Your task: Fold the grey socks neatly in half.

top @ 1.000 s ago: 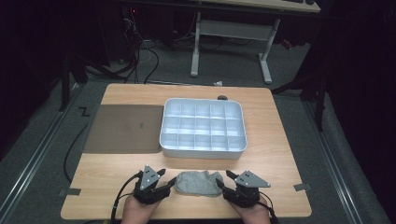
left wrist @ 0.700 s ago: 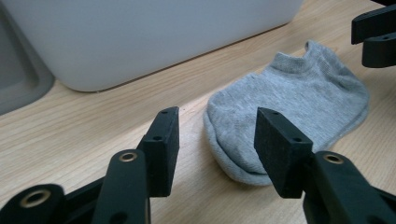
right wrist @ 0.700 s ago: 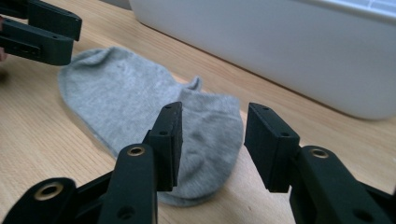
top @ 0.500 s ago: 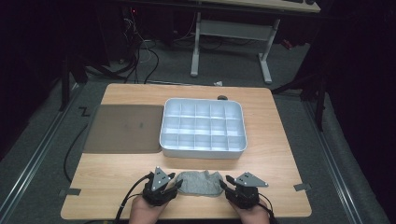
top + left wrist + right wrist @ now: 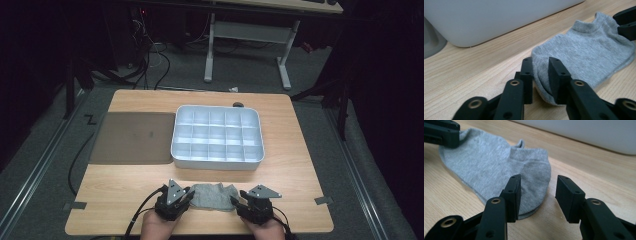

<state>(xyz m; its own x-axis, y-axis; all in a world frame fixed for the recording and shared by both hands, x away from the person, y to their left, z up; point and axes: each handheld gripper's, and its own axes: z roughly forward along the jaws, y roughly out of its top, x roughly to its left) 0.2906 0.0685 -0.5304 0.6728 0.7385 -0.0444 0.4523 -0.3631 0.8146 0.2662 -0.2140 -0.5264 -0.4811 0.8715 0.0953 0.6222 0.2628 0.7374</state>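
Note:
A grey ankle sock (image 5: 212,196) lies flat near the table's front edge, between my two grippers. My left gripper (image 5: 189,196) is at its left end. In the left gripper view its jaws (image 5: 540,67) have just been closing and now pinch the rounded end of the sock (image 5: 584,50). My right gripper (image 5: 235,201) is at the sock's right end. In the right gripper view (image 5: 539,181) its jaws have just been opening and stand apart. One jaw rests over the sock (image 5: 499,162), the other over bare wood.
A white compartment tray (image 5: 217,162) stands just behind the sock, mid-table; its wall (image 5: 499,17) is close ahead of both grippers. A dark mat (image 5: 132,137) lies to the tray's left. Bare wood stretches left and right of the hands.
My left gripper's jaws have drawn together onto the sock's left end, and the sock looks a little shorter. Both hands have stayed roughly in place.

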